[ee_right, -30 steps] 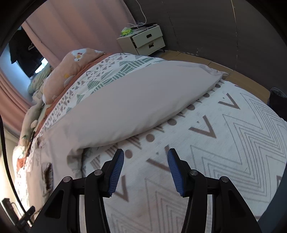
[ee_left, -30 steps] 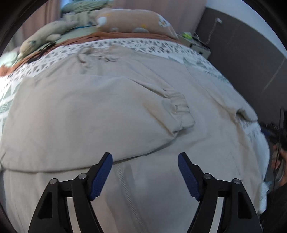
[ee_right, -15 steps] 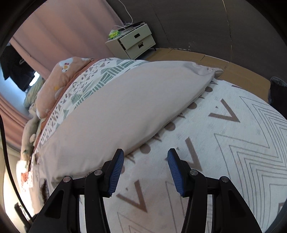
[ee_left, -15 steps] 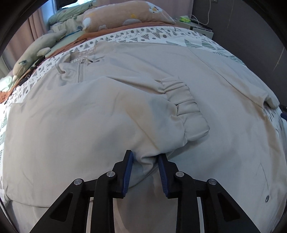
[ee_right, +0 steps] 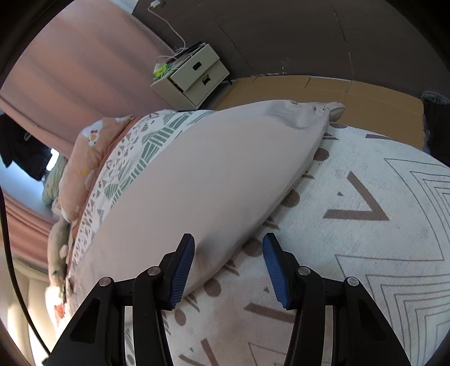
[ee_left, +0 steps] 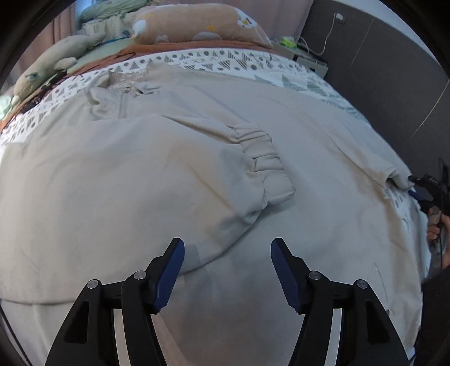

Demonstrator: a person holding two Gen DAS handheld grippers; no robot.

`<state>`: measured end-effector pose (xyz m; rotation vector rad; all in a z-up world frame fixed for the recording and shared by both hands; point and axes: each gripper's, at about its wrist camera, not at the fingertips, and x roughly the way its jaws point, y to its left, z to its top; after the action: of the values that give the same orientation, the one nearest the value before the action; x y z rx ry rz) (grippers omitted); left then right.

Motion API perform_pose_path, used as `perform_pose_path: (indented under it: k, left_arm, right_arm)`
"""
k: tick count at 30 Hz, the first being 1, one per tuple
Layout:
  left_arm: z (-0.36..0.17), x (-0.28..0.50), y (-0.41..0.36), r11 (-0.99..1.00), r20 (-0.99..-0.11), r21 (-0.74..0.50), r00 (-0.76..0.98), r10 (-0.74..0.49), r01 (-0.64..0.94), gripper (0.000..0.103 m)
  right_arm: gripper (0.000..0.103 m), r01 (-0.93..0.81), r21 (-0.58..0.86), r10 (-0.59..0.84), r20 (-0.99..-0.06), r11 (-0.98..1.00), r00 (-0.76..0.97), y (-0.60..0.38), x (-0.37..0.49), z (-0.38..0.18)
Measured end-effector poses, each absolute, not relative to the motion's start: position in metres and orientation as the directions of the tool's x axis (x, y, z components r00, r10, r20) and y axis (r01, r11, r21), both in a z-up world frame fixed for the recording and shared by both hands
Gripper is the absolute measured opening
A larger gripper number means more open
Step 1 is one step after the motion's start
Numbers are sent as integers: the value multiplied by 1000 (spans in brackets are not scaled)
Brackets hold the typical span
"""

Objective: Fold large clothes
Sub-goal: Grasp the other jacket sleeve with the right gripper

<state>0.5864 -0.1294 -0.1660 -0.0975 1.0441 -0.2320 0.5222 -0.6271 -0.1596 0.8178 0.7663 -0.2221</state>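
Observation:
A large beige zip jacket (ee_left: 309, 146) lies spread on the bed. Its left sleeve (ee_left: 157, 180) is folded across the body, with the ribbed cuff (ee_left: 267, 166) near the middle. My left gripper (ee_left: 227, 270) is open and empty, just above the sleeve's lower edge. In the right wrist view the jacket's other sleeve (ee_right: 202, 180) stretches out to the bed's side, its cuff (ee_right: 333, 108) at the far end. My right gripper (ee_right: 228, 267) is open and empty, over the sleeve's near edge and the patterned bedspread (ee_right: 365, 239).
Pillows and plush toys (ee_left: 197, 25) lie at the head of the bed. A small drawer unit (ee_right: 194, 76) stands by the dark wall, with brown floor (ee_right: 337, 93) beyond the bed's edge. Pink curtains (ee_right: 92, 64) hang behind. A person's hand (ee_left: 436, 225) shows at the right edge.
My left gripper pinched the folded sleeve's edge half a second ago and has now opened and let it go. My right gripper stayed open and moved closer along the outstretched sleeve.

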Motion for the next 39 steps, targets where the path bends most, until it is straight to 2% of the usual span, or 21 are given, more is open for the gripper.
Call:
perform_pose_path:
  k: [3,4,5,6,8,12,15,23,26,29,31,39]
  left_arm:
    - [-156,567,-105,974,-834,-194,503,-225,114,65]
    - [-154,561,-96,976,-832,-192,511,-216,101,65]
    - [-150,552,-83,979,-829,-189,521,-203,82,65]
    - [-147,545,-73,981,-825,-183,533,-187,61,65]
    - [-143,529,-49,985,-818,-171,556,-148,10,65]
    - [-144,506,0,974,-821,-183,566,-77,-132,66]
    - [-141,496,29,952,-818,-228,571,-72,-206,66]
    - [-123,476,76,928,-769,-232,639,8,-291,66]
    - [-121,469,93,917,-760,-269,649,-14,-295,66]
    - [-115,464,105,911,-742,-294,670,-28,-288,68]
    - [-112,460,112,908,-731,-305,682,-31,-286,77]
    - [-99,449,132,890,-691,-372,718,-78,-262,79]
  right_arm:
    - [49,443,599,109,-667,667,737,-633,528,-163]
    - [33,451,590,94,-669,670,737,-633,529,-163]
    - [21,463,578,85,-682,672,727,-635,531,-165]
    - [13,461,582,91,-681,669,727,-635,531,-165]
    - [7,447,574,71,-664,686,744,-633,530,-154]
    - [5,397,556,38,-614,730,789,-618,527,-112]
    - [4,349,524,32,-586,777,809,-597,529,-72]
    - [4,195,418,41,-492,887,869,-507,528,40]
    - [4,132,383,68,-465,914,883,-462,527,74]
    - [4,78,358,98,-449,930,888,-422,521,95]
    - [4,42,334,118,-447,942,887,-391,520,107]
    - [4,-69,282,203,-479,957,854,-288,518,112]
